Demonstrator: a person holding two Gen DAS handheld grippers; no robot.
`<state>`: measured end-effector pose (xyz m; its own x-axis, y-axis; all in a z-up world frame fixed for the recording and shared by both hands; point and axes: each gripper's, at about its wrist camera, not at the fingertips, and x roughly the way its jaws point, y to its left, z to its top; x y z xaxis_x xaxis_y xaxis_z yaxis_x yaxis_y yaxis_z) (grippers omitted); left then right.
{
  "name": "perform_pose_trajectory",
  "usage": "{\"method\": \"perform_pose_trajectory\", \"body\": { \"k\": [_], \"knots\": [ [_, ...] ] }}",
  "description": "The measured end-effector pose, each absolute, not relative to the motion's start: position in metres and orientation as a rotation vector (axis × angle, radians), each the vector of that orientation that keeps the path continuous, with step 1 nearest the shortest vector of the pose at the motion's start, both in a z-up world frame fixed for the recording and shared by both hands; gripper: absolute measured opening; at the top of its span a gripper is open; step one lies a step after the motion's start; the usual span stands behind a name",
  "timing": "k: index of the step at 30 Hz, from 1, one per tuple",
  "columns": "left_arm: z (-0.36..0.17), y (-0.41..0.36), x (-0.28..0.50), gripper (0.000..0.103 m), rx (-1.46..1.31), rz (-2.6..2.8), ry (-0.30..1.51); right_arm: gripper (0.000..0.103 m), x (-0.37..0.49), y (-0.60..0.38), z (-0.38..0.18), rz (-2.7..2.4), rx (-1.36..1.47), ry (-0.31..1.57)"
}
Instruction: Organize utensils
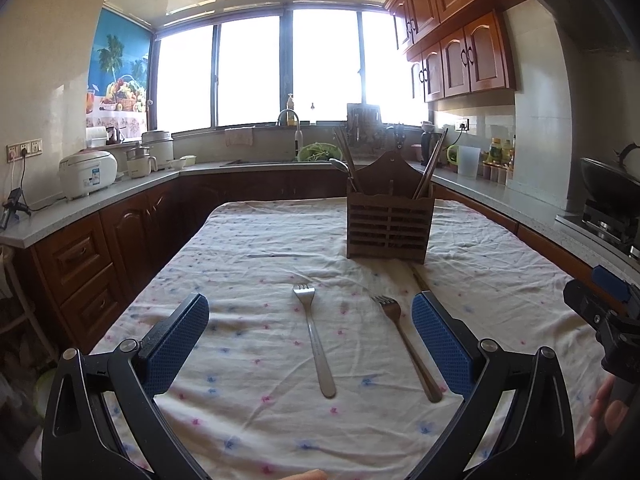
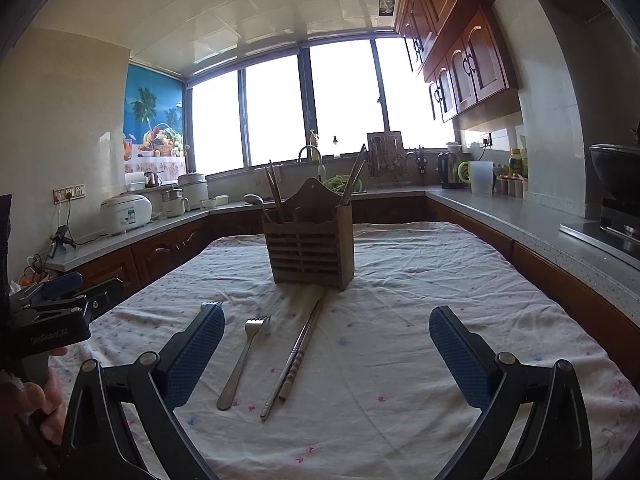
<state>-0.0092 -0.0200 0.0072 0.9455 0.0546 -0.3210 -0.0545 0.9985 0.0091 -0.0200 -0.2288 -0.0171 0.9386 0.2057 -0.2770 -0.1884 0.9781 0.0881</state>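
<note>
While both pairs of blue-padded jaws stand wide apart with nothing between their pads, the left gripper (image 1: 310, 328) hovers above the floral tablecloth (image 1: 248, 248) with two forks ahead of it: the left fork (image 1: 314, 340) lies roughly midway between the jaws, and the right fork (image 1: 406, 346) lies just inside the right-hand jaw, neither touched. Beyond the jaws and toward the right one stands the wooden utensil holder (image 1: 387, 224), upright, with chopsticks and a spoon poking out. Between the open jaws of the right gripper (image 2: 326, 340) lie one fork (image 2: 244, 356), nearer the left-hand jaw, and a pair of chopsticks (image 2: 296, 356) just beside it, their far ends reaching the holder's base.
</note>
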Motion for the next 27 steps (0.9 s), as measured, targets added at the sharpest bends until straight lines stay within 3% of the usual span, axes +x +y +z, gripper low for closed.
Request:
{"method": "perform_pose_trajectory", "body": {
  "k": [27],
  "knots": [
    [0.0089, -0.0222, -0.0113, 0.103, 0.020, 0.063, 0.316, 0.103, -0.0207, -0.2257, -0.0134, 0.222, 0.070, 0.278]
  ]
}}
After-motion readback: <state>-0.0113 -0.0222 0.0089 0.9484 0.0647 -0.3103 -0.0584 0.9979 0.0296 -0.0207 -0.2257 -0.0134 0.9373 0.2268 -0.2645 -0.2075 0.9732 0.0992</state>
